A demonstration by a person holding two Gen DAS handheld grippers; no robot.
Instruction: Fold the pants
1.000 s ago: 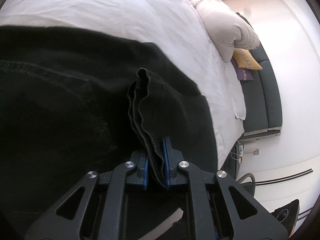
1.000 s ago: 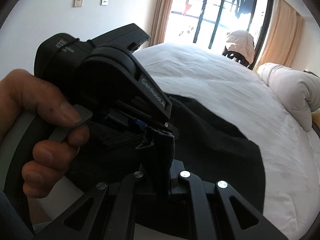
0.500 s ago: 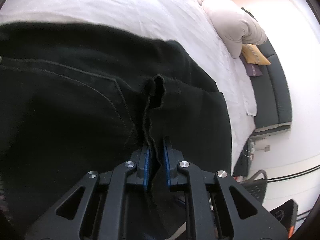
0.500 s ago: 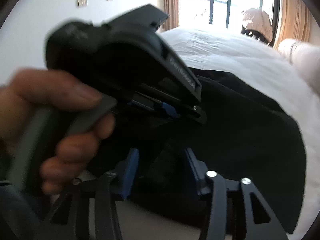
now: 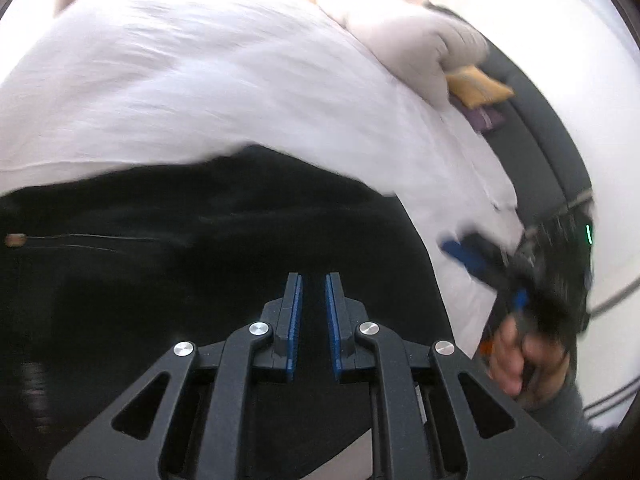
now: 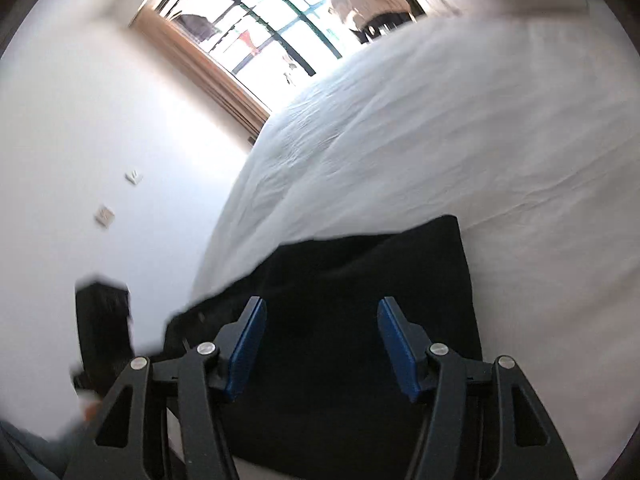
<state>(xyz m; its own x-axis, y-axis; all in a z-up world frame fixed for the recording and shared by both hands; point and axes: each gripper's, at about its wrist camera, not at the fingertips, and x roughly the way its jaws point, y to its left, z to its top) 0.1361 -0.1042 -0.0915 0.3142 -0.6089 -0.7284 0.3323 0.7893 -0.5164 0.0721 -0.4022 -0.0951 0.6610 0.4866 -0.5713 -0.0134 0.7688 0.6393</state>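
Black pants [image 5: 200, 240] lie flat on the white bed sheet [image 5: 200, 80], their far edge smooth. My left gripper [image 5: 312, 320] hovers over them with its blue pads close together, shut. No fold of cloth stands out between the pads, and the narrow gap shows only dark. My right gripper [image 6: 320, 336] hangs above a corner of the pants [image 6: 360, 280]. Its jaws are opening and wide apart, with nothing pressed between them. In the left wrist view the right gripper [image 5: 488, 276] shows as a blur at the bed's right edge, with a hand [image 5: 516, 344] on its grip.
A rolled pale duvet [image 5: 400, 32] lies at the far end of the bed beside a yellow cushion [image 5: 476, 84] and a dark bench [image 5: 540, 120]. A bright window [image 6: 272, 20] and wall sockets [image 6: 134, 176] are left of the bed. Bare sheet [image 6: 440, 120] stretches beyond the pants.
The right gripper let go of the pants' fold, opened, rolled and swung away to the right. The left gripper lifted back, and the fold that stood between its pads is gone from view.
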